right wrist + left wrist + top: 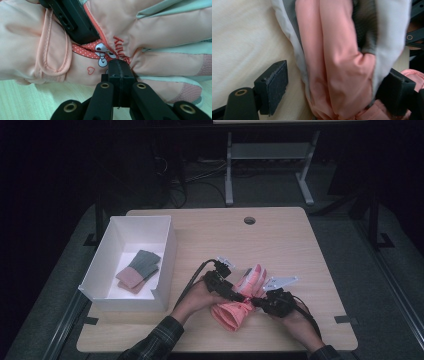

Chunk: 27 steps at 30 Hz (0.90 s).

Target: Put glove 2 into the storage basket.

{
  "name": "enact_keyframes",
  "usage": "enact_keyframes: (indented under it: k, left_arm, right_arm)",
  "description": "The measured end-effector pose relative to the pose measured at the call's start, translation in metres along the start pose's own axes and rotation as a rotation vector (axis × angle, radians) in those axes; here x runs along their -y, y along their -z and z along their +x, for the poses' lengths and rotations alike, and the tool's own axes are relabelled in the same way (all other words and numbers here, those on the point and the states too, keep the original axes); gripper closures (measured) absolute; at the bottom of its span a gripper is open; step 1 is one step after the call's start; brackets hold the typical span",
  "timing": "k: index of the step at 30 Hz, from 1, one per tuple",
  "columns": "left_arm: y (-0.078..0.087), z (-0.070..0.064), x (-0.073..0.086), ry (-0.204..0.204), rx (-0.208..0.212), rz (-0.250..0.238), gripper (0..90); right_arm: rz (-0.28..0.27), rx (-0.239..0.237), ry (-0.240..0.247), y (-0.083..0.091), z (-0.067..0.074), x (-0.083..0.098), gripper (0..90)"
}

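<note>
At the near edge of the pale wooden tabletop point(290, 235), two hands reach in from below, each gripping a black tool. The left tongs point(239, 296) and the right tongs point(256, 301) meet over a pink padded glove point(235, 312) lying just right of the tabletop's middle, close to the person. The left tongs stand spread: in the left gripper view point(332, 82) the two pads sit apart with the glove's pink and pale grey fabric point(337, 65) between them, one pad on bare wood beside the cloth and clear of it, the other against the fabric's far side. The right tongs are pressed together, and the right gripper view point(119, 70) shows their tips closed at the glove point(105, 32), seeming to pinch a fold of its shell. That view alone shows the decoration: a red dotted bow, a small cartoon face, a tiny heart outline, and red stitched lettering partly hidden by the tips, of which only something like "Kuiya" can be made out. It also shows one pad of the other tool resting on the glove's top. Farther left, the high view shows a white open box point(100, 265) holding a folded grey and pink item point(139, 268). Beyond lies a round cable hole point(249, 220) near the far edge.
</note>
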<state>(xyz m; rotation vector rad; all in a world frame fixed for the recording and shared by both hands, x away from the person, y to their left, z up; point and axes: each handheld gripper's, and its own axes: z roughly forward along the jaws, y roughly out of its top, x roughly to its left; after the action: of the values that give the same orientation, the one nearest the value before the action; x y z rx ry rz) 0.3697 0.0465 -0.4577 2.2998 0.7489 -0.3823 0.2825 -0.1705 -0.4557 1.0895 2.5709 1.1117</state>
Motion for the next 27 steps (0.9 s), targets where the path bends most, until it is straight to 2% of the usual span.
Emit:
enact_keyframes:
  k: [2,4,5,8,9,12,13,17,21,24,27]
  left_arm:
    - [-0.001,-0.001,-0.001,-0.005,0.001,0.005,17.4]
    - [-0.002,-0.002,-0.001,-0.013,0.014,0.015,21.1]
    - [-0.004,-0.001,-0.001,-0.008,0.05,0.018,23.9]
    - [-0.004,-0.001,-0.001,-0.008,0.058,0.02,26.2]
    - [-0.004,0.0,-0.002,-0.004,0.08,0.027,29.6]
    - [-0.004,0.001,-0.001,0.004,0.093,0.035,35.7]
    - [-0.005,0.002,-0.001,0.018,0.114,0.042,38.0]
    - [-0.003,0.005,0.001,0.035,0.144,0.029,49.8]
    - [-0.001,0.002,0.002,0.022,0.131,0.017,56.7]
    - [0.0,0.001,0.001,0.019,0.136,0.016,59.8]
    - [0.003,0.003,0.001,0.032,0.142,0.003,61.0]
  right_arm:
    - [0.001,-0.001,-0.001,-0.001,0.0,0.0,90.0]
    - [0.002,-0.002,-0.004,-0.001,0.0,0.0,90.0]
    - [0.003,-0.002,-0.005,-0.002,0.0,0.0,90.0]
    - [0.004,0.0,-0.003,-0.002,0.0,0.0,90.0]
    - [0.002,0.005,0.007,-0.003,0.001,0.0,90.0]
    - [0.001,0.006,0.008,-0.004,0.001,0.0,90.0]
    - [0.002,0.005,0.009,-0.004,0.0,-0.001,90.0]
    - [-0.006,0.004,0.004,-0.005,0.0,-0.001,90.0]
    - [-0.007,-0.007,-0.002,-0.004,-0.001,-0.001,90.0]
    - [-0.004,-0.025,-0.003,0.001,-0.004,-0.001,90.0]
    - [-0.031,-0.05,-0.027,0.009,-0.006,-0.001,78.5]
